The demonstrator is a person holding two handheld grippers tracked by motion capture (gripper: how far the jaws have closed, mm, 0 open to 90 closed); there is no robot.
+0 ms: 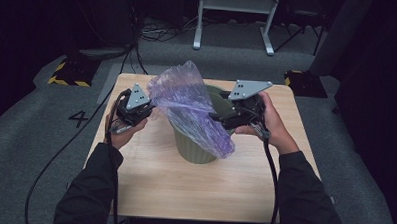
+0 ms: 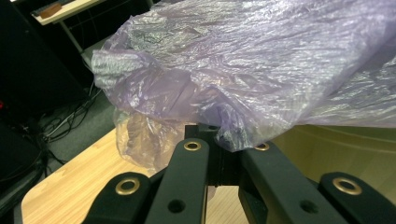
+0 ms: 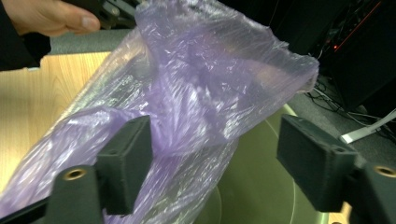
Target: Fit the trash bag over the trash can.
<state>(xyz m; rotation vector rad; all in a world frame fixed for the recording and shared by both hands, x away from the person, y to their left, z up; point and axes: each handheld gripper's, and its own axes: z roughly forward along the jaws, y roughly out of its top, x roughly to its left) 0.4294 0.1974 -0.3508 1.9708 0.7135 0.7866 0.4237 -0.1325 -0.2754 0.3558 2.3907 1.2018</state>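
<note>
Purple plastic bag point(image 1: 189, 106) hung crumpled over the rim of a green ribbed bin point(image 1: 197, 149), which stood mid-counter point(image 1: 149, 185). Left gripper point(image 1: 147, 109) was clamped on the bag's edge at the bin's left side, film bunched between its jaws. Right gripper point(image 1: 217, 117) stood with jaws wide above the bin's mouth, the bag draped past one pad, unpinched.

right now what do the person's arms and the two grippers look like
Both arms wear black long sleeves. The left gripper and right gripper are black, each topped by a grey three-cornered plate with small holes. Black cables trail back from each. The jaws are blocky black bars with brass-ringed holes.
</note>
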